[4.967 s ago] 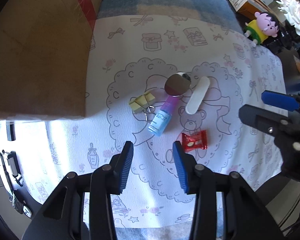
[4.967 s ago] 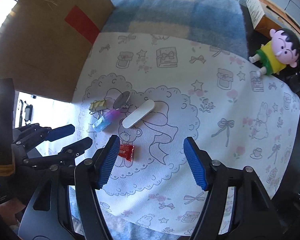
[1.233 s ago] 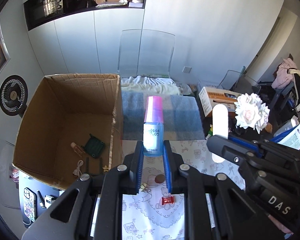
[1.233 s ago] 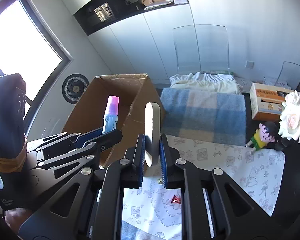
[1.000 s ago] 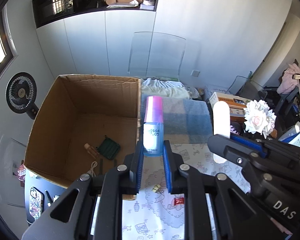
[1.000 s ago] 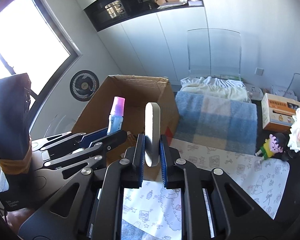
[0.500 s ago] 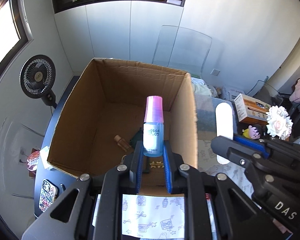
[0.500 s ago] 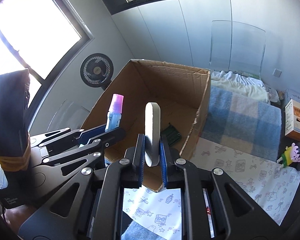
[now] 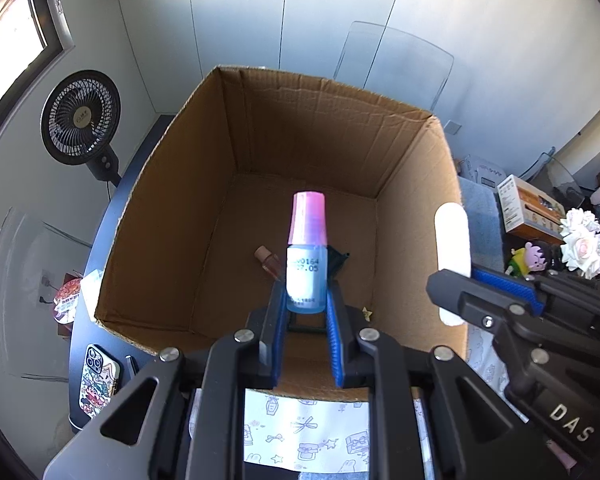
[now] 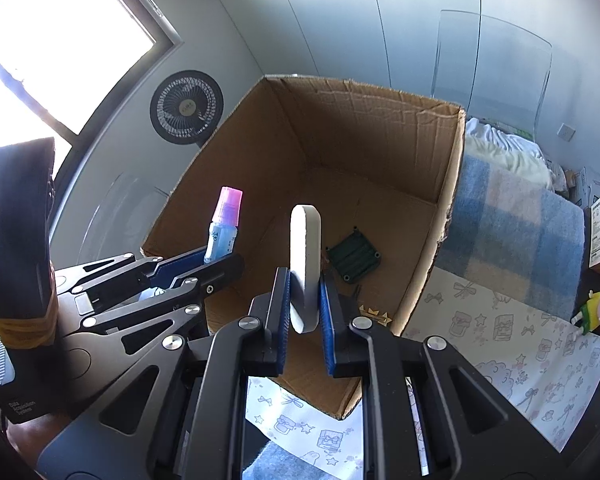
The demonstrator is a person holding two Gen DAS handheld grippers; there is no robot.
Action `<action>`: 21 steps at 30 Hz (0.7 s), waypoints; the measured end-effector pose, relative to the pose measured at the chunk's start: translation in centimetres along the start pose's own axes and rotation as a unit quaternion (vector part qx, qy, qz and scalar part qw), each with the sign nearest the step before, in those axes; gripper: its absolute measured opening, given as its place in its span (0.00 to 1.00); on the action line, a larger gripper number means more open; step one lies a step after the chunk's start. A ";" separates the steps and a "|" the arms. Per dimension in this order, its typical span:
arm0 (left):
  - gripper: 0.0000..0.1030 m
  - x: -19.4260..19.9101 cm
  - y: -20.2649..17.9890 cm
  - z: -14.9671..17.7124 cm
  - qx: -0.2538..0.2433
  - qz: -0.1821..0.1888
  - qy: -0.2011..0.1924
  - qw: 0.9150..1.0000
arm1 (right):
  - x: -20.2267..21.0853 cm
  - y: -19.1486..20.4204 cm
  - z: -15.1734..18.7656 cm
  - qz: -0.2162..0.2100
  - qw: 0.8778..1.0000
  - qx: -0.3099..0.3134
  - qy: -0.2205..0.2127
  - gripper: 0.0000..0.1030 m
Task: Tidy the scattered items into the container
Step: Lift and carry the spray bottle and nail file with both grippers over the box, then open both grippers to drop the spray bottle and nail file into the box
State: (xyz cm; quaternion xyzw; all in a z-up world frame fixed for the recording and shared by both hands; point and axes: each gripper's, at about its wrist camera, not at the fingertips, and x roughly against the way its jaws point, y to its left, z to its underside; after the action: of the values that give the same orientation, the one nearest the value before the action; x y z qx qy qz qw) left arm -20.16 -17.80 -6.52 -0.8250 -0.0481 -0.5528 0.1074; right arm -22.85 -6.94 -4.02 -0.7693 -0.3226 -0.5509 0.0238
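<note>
My left gripper [image 9: 306, 306] is shut on a small blue bottle with a pink cap [image 9: 306, 256], held upright above the open cardboard box [image 9: 416, 216]. My right gripper [image 10: 305, 300] is shut on a white oblong nail file [image 10: 306, 264], held upright over the box's near edge. The file also shows in the left wrist view [image 9: 453, 248], and the bottle in the right wrist view [image 10: 224, 226]. Inside the box lie a green square item [image 10: 354, 260], a small brown vial [image 9: 269, 260] and a little gold star piece [image 10: 374, 312].
A black fan [image 9: 80, 120] stands left of the box. A phone [image 9: 98, 384] lies on the dark table by the box's near left corner. A patterned white mat [image 10: 520, 344], a blue plaid blanket [image 10: 512, 216], a doll [image 10: 598, 312] and white flowers [image 9: 582, 244] are to the right.
Both grippers have carried their items left from over the mat to above the box, which now fills the middle of both views. Five seconds ago both were open over the mat.
</note>
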 end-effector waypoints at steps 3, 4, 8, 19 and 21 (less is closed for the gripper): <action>0.18 -0.9 0.4 0.1 0.004 0.002 0.009 1.000 | -1.4 -0.1 0.1 0.006 1.000 -0.002 0.015 0.14; 0.18 -1.2 0.5 0.1 0.005 0.002 0.012 1.000 | -1.7 -0.2 0.1 0.009 1.000 -0.002 0.018 0.14; 0.18 -2.5 0.6 0.2 -0.004 -0.003 0.023 1.000 | -3.1 -0.2 0.2 0.019 0.999 0.001 0.033 0.14; 0.18 -4.3 0.6 0.2 -0.008 -0.004 0.040 0.999 | -4.6 -0.2 0.0 0.026 0.998 0.005 0.048 0.09; 0.18 -4.4 0.4 0.2 -0.013 -0.002 0.042 0.999 | -4.7 -0.2 0.0 0.028 0.999 0.006 0.046 0.09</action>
State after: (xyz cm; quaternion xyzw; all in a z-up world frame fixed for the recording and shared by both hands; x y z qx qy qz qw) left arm -21.54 -17.98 -10.71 -0.8025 -0.0385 -0.5874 0.0976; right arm -23.84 -8.98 -8.11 -0.7518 -0.3030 -0.5828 0.0580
